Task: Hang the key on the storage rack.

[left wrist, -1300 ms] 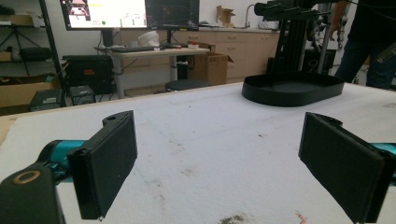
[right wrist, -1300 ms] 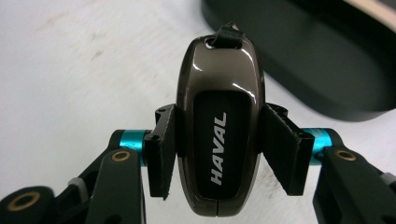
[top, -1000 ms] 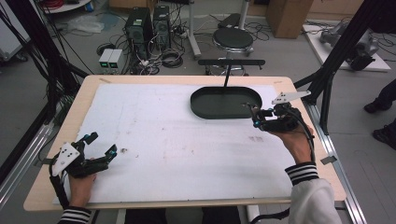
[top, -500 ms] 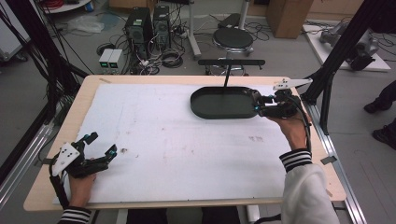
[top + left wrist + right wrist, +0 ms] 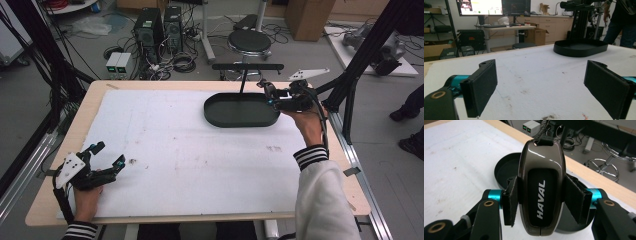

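A person sits at a table (image 5: pixel 60 150) covered by a white mat (image 5: pixel 190 150), a gripper in each hand. Only the forearms, with striped cuffs, show at the bottom edge of the high view.

The right gripper (image 5: pixel 272 95) is held above the right end of a black oval tray (image 5: pixel 240 111) near the table's far edge. In the right gripper view its jaws are clamped on the two sides of a glossy brown key fob (image 5: pixel 541 185) marked HAVAL, which is upright between the pads. The fob hides much of the tray (image 5: pixel 504 171) beneath it, and its lower end is almost cut off by the frame. In the high view the fob is too small to make out.

The left gripper (image 5: pixel 107 157) rests near the front left corner of the mat, well apart from the tray. Its jaws are spread wide with nothing between them. In the left gripper view the right jaw is cut off at the frame edge, and the tray (image 5: pixel 580 47) sits far off.
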Tool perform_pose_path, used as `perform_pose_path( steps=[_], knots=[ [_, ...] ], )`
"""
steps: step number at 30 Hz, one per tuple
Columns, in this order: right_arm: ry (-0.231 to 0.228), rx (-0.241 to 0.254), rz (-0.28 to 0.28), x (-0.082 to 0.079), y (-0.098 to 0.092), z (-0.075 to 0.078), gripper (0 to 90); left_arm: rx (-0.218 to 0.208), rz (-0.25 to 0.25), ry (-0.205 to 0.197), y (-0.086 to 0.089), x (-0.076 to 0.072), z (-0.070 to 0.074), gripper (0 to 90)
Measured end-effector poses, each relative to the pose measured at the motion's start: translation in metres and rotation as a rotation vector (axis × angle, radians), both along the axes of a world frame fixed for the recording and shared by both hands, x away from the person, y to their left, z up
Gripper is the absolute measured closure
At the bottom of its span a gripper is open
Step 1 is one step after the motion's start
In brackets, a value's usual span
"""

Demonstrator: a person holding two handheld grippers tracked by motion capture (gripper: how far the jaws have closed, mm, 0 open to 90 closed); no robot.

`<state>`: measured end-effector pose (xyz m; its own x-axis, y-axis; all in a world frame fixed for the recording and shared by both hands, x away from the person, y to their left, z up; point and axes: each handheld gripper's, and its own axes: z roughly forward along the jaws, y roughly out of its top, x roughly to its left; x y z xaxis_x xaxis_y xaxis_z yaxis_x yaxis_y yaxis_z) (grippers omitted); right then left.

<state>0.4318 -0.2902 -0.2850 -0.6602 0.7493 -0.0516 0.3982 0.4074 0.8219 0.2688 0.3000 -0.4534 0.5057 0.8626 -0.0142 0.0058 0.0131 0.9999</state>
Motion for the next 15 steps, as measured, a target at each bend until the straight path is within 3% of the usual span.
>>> perform_pose_path(
  steps=[15],
  knots=[
    [-0.007, -0.015, -0.028, 0.025, 0.011, 0.01, 48.1, -0.006, 0.002, 0.005, 0.0, 0.001, 0.0, 11.9]
  ],
)
